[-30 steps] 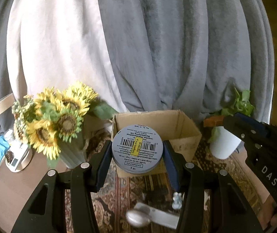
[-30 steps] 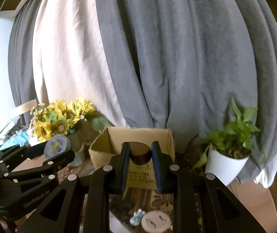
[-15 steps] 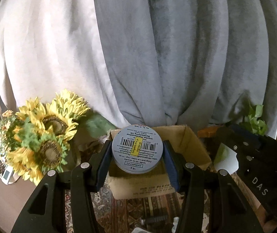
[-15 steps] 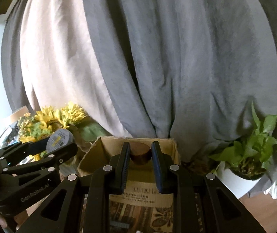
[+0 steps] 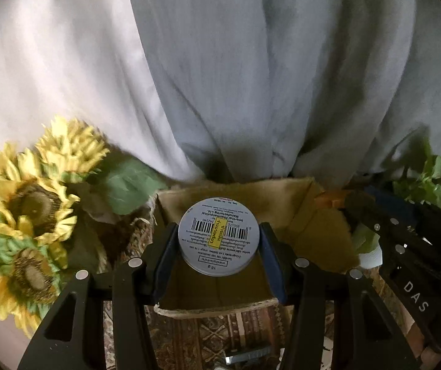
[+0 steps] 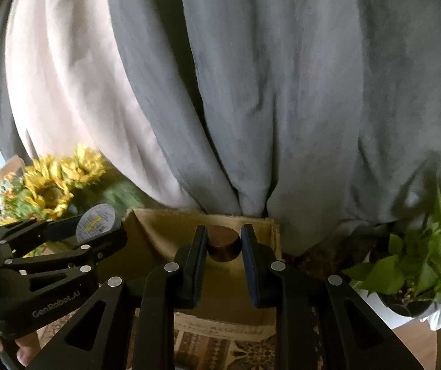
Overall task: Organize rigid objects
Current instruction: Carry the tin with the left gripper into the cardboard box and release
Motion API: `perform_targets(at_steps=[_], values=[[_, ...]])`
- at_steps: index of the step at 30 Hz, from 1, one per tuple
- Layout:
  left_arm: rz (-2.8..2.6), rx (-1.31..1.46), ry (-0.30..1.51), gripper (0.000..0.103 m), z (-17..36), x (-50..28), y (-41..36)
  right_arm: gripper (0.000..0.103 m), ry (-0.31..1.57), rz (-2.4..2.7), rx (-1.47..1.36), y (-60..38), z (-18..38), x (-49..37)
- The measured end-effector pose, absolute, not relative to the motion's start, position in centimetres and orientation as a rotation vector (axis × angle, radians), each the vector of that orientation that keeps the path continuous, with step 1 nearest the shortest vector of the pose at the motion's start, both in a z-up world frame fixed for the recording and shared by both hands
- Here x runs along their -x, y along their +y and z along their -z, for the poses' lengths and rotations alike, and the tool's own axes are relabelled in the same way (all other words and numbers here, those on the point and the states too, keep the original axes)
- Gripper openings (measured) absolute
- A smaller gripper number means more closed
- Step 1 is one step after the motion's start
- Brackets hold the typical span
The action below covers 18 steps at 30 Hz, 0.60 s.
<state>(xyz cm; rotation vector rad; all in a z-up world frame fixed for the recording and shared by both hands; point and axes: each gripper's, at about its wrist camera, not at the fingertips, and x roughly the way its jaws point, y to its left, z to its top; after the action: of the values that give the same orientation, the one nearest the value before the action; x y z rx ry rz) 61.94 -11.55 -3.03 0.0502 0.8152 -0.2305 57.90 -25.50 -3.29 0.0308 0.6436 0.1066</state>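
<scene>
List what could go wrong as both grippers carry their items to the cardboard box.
1. The right gripper and the left gripper converge on the cardboard box; they could collide.
2. The round tin is clamped only by its rim and could slip.
3. The sunflowers stand beside the box; a leftward swing could knock them.

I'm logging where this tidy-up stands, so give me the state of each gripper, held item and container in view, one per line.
Left gripper: shut on the round silver tin, over the box.
Round silver tin with barcode label: held on edge, label facing the camera.
Right gripper: shut on the small brown cylinder.
Small brown cylinder: held above the box.
Open cardboard box: open; contents hidden.
</scene>
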Motion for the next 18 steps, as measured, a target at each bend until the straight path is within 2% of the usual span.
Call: perform_targets(at_steps=[7, 9, 11, 15, 18], values=[[0.228, -0.072, 0.952, 0.051, 5.4, -64.9, -12.2, 0.024, 0.806, -0.120, -0.062, -25.8, 6.3, -61.3], [0.226, -0.073, 0.967, 0.058, 5.8, -65.2, -12.4, 0.025, 0.852, -0.121, -0.080, -26.1, 7.1, -62.0], [0.213, -0.075, 0.964, 0.067, 5.9, -65.0, -12.6, 0.031, 0.882, -0.122, -0.107, -26.5, 7.8, -62.4], [0.191, -0.097, 0.936, 0.069, 5.7, -64.4, -12.5, 0.043, 0.898, -0.093, -0.125, -27.0, 8.4, -62.3], [0.176, -0.098, 0.891, 0.076, 4.9, -63.3, -12.1, 0.053, 0.870, -0.061, -0.116, -27.1, 7.8, -61.6]])
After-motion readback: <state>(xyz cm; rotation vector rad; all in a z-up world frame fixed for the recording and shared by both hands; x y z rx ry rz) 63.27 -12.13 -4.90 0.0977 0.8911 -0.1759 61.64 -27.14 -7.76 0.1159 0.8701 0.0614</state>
